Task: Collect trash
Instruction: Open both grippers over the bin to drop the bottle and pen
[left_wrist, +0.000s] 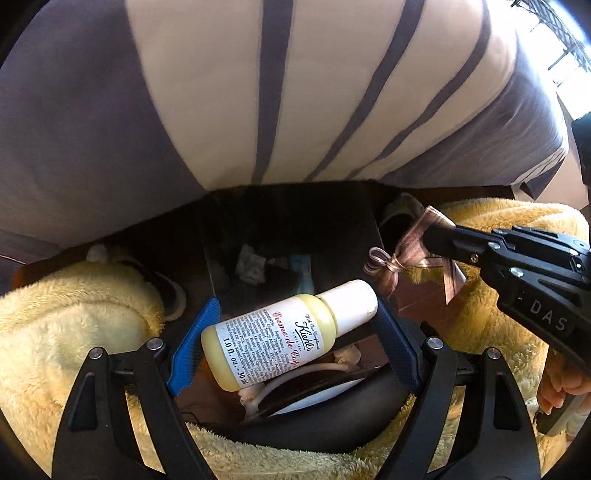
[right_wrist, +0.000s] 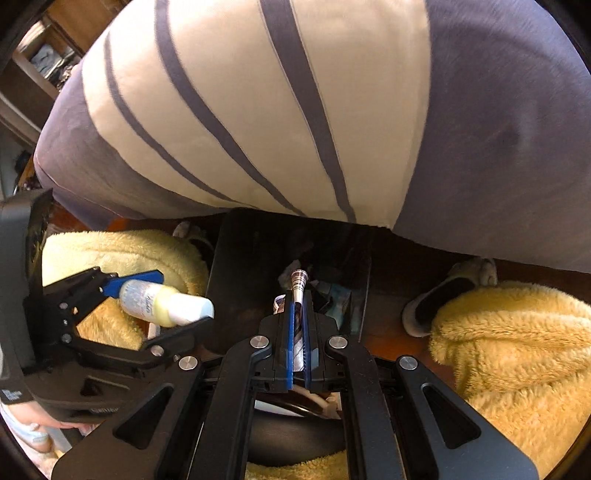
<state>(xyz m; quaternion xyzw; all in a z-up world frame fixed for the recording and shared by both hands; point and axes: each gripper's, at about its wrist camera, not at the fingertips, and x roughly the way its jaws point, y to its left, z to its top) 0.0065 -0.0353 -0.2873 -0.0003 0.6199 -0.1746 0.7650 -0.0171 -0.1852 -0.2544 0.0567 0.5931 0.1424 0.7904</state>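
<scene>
My left gripper is shut on a small yellow lotion bottle with a white cap, gripped end to end between the blue fingers. It hangs over a black bin with scraps of trash inside. My right gripper comes in from the right, shut on a flat pink wrapper with a ribbon bow. In the right wrist view the right gripper clamps the wrapper edge-on above the bin. The left gripper holds the bottle at the left.
A bed with a striped cream and grey cover rises just behind the bin. Yellow fleece-clad legs and slippers flank the bin on both sides. A dark rounded object with a white cord lies below the grippers.
</scene>
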